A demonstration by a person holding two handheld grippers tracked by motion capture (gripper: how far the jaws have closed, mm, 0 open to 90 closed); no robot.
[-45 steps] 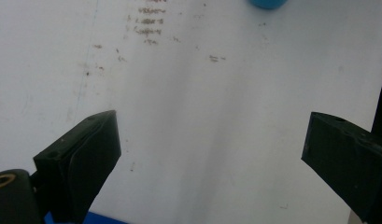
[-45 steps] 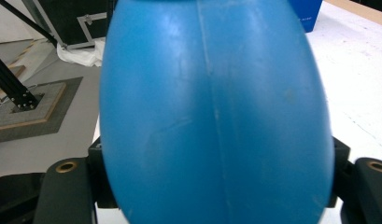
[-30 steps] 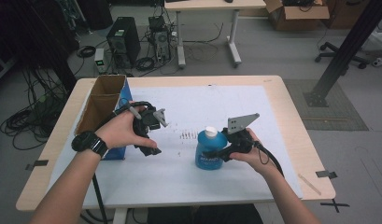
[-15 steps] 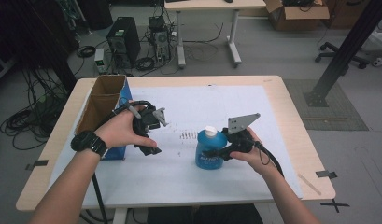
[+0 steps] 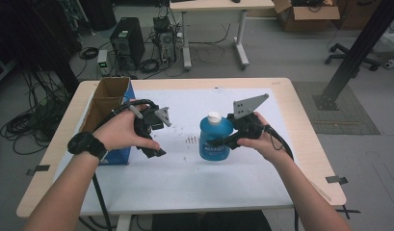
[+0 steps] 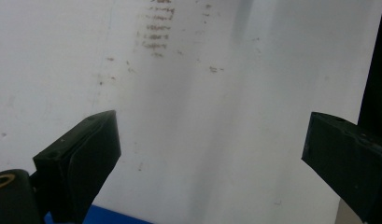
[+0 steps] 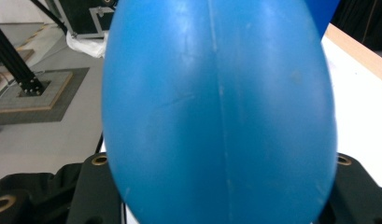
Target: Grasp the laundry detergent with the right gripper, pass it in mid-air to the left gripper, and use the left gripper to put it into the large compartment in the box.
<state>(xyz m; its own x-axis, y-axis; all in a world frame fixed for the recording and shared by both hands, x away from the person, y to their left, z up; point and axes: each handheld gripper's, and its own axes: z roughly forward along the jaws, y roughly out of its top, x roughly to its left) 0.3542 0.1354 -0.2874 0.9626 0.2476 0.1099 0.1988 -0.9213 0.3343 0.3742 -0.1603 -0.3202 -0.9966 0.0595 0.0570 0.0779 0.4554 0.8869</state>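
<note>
blue bottle (image 5: 215,138) sat clamped in the right gripper (image 5: 222,142), whose jaws had just closed on it, and had been lifted off the table (image 5: 199,192). left gripper (image 5: 153,139), at 9 o'clock, stayed open, empty.

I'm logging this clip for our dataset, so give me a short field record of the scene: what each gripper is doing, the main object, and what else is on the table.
right gripper: shut on the blue bottle, jaws on either side of its body
blue bottle: upright, white cap on
left gripper: open, nothing between its jaws, over the white table cover
cardboard box: open top, at the table's left edge
table: wooden, under a white cover
</note>
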